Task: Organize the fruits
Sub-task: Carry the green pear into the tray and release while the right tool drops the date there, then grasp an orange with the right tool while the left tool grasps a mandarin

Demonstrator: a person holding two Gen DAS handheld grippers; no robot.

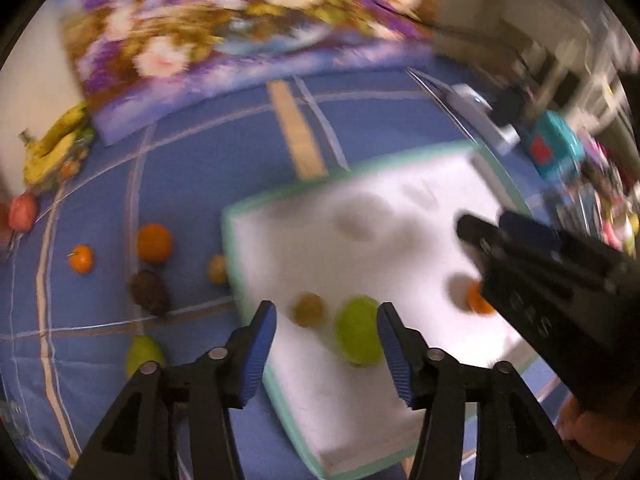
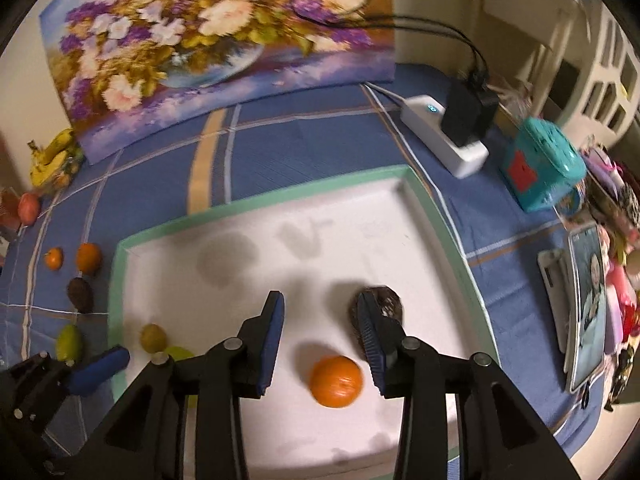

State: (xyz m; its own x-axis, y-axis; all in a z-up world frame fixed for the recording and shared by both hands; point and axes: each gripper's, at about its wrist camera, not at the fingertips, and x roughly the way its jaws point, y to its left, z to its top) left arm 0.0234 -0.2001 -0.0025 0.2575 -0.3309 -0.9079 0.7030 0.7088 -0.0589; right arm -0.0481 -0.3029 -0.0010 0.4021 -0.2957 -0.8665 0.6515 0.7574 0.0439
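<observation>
A white tray with a green rim [image 2: 256,200] lies on the blue cloth; it also shows in the left wrist view [image 1: 236,216]. In it lie an orange [image 2: 337,381], a dark brown fruit [image 2: 384,300], a small brownish kiwi [image 2: 153,337] and a green fruit [image 1: 358,336]. My right gripper [image 2: 322,338] is open and empty above the orange. My left gripper [image 1: 326,344] is open and empty over the tray's near corner, the green fruit between its fingers. On the cloth to the left lie two oranges [image 1: 154,243], a brown fruit [image 1: 149,292] and a green fruit [image 1: 143,354].
A flower painting [image 2: 208,40] leans at the back. Bananas [image 2: 52,156] and a red fruit [image 2: 29,208] lie far left. A white power strip with a black adapter [image 2: 452,136], a teal box [image 2: 544,164], a phone and clutter sit to the right.
</observation>
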